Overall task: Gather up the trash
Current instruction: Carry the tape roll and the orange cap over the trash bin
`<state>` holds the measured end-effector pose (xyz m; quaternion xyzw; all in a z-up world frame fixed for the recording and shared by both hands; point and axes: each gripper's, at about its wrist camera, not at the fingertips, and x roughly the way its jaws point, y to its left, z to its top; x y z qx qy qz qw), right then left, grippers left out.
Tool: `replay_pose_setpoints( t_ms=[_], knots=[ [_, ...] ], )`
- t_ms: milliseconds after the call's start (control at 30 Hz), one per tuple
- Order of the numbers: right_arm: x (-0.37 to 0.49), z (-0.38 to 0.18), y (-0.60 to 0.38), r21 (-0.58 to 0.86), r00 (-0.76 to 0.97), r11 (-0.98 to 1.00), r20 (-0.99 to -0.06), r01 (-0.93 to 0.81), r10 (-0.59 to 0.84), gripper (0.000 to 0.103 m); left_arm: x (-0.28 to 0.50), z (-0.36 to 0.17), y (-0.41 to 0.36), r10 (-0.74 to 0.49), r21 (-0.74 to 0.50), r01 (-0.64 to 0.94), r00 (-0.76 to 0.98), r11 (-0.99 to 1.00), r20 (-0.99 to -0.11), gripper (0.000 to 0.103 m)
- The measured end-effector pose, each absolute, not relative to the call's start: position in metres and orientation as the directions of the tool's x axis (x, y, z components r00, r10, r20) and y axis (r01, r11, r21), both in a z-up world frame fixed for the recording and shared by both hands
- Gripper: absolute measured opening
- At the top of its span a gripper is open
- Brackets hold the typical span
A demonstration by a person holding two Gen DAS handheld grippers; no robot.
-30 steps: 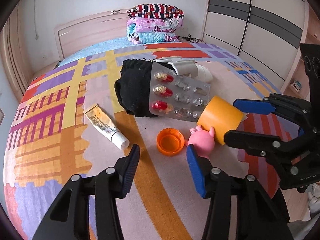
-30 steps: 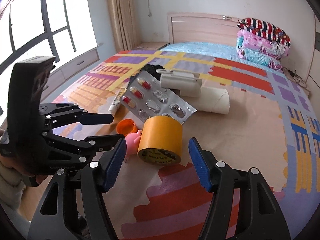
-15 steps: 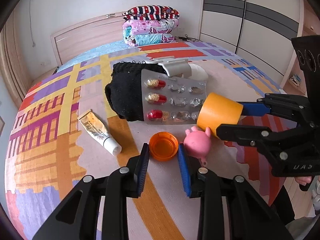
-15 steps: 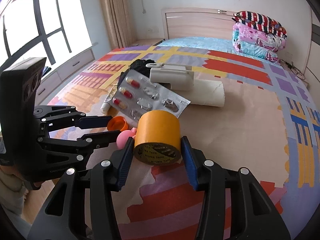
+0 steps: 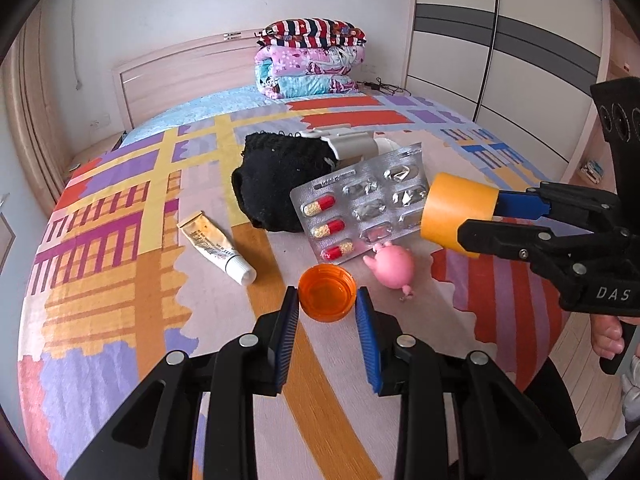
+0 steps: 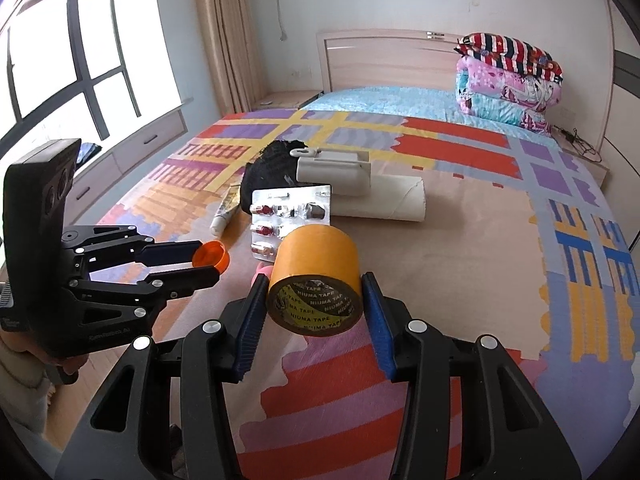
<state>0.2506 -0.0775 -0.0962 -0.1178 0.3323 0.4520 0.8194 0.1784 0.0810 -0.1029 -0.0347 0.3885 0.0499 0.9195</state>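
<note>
My left gripper (image 5: 327,302) is shut on an orange bottle cap (image 5: 328,298) and holds it just above the bed; the cap also shows in the right wrist view (image 6: 212,257). My right gripper (image 6: 315,296) is shut on a yellow tape roll (image 6: 316,280), lifted off the bed; the roll also shows in the left wrist view (image 5: 458,210). A blister pack of red-and-yellow capsules (image 5: 360,208), a pink pig toy (image 5: 392,266) and an ointment tube (image 5: 216,246) lie on the patterned bedspread (image 5: 120,240).
A black sock (image 5: 276,176), a grey clip-like holder (image 6: 332,170) and a cardboard tube (image 6: 384,204) lie behind the blister pack. Folded quilts (image 5: 310,58) are stacked at the headboard. A wardrobe (image 5: 520,40) stands to the right, a window (image 6: 60,60) to the left.
Both grippers closed: the left on the orange cap, the right on the tape roll. Both items are now lifted off the bed.
</note>
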Motion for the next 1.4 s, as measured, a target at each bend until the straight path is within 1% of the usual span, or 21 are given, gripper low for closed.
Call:
replay_pose_setpoints(
  t_ms=[667, 1100, 1400],
  knots=[
    [0.214, -0.08, -0.115, 0.087, 0.395, 0.561, -0.622, -0.823, 0.676, 0.047, 0.131, -0.084, 0.046, 0.041, -0.034, -0.089, 0.723, 0.995, -0.69, 0.028],
    [0.174, -0.089, -0.142, 0.078, 0.366, 0.534, -0.645, -0.842, 0.671, 0.047, 0.101, -0.092, 0.012, -0.008, -0.058, -0.045, 0.713, 0.997, -0.701, 0.028],
    [0.146, -0.113, -0.153, 0.1, 0.292, 0.49, -0.694, -0.866, 0.658, 0.047, 0.085, -0.116, -0.008, -0.045, -0.056, 0.004, 0.663, 0.998, -0.747, 0.028]
  ],
)
